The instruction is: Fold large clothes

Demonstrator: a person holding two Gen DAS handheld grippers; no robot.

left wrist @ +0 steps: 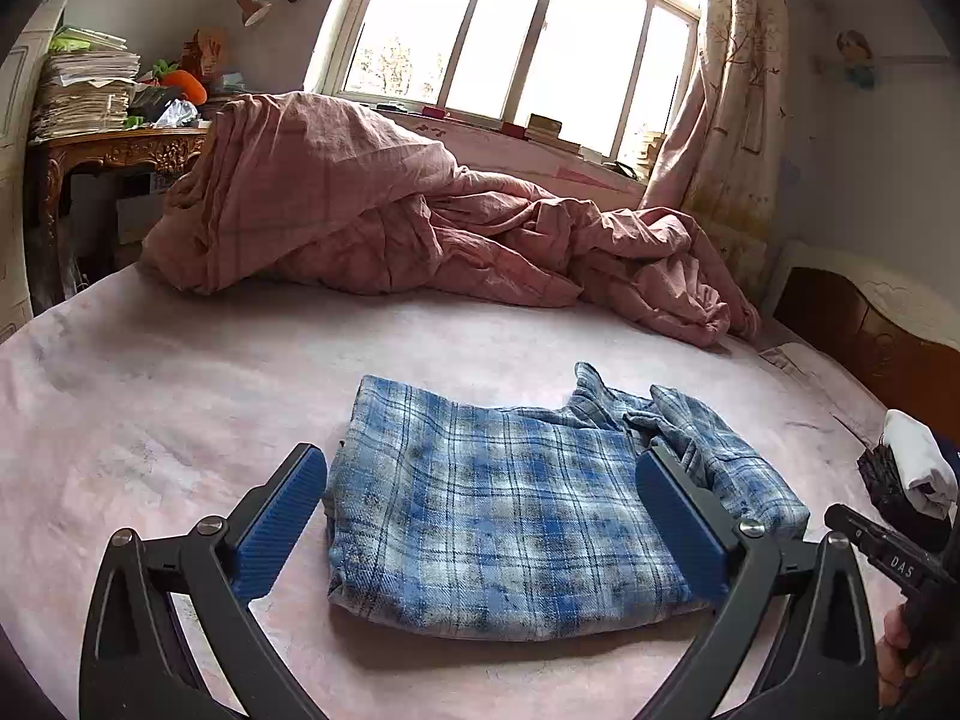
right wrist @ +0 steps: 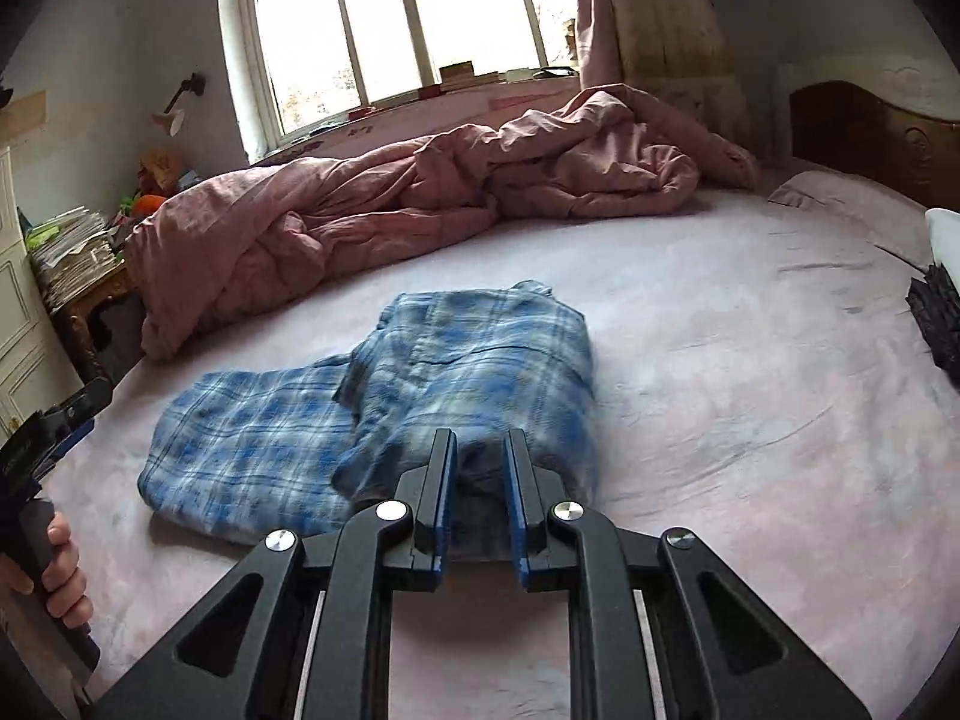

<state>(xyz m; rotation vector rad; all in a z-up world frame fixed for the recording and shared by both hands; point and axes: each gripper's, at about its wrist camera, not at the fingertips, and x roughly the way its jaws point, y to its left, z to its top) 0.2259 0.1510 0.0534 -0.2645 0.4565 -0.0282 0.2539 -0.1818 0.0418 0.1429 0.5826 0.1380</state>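
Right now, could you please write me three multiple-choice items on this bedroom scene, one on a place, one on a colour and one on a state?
1. Where does the plaid garment lie?
A. on the bed sheet
B. on the window sill
C. on the wooden side table

2. What colour is the crumpled quilt behind the garment?
A. green
B. pink
C. white

3. How does the left tool stand?
A. clamped on the quilt
B. shut on nothing
C. wide open, with nothing between its pads

Answers:
1 A, as the garment rests flat on the pale pink sheet in both views.
2 B, as the heaped quilt below the window is dusty pink.
3 C, as its two blue pads stand far apart above the garment.
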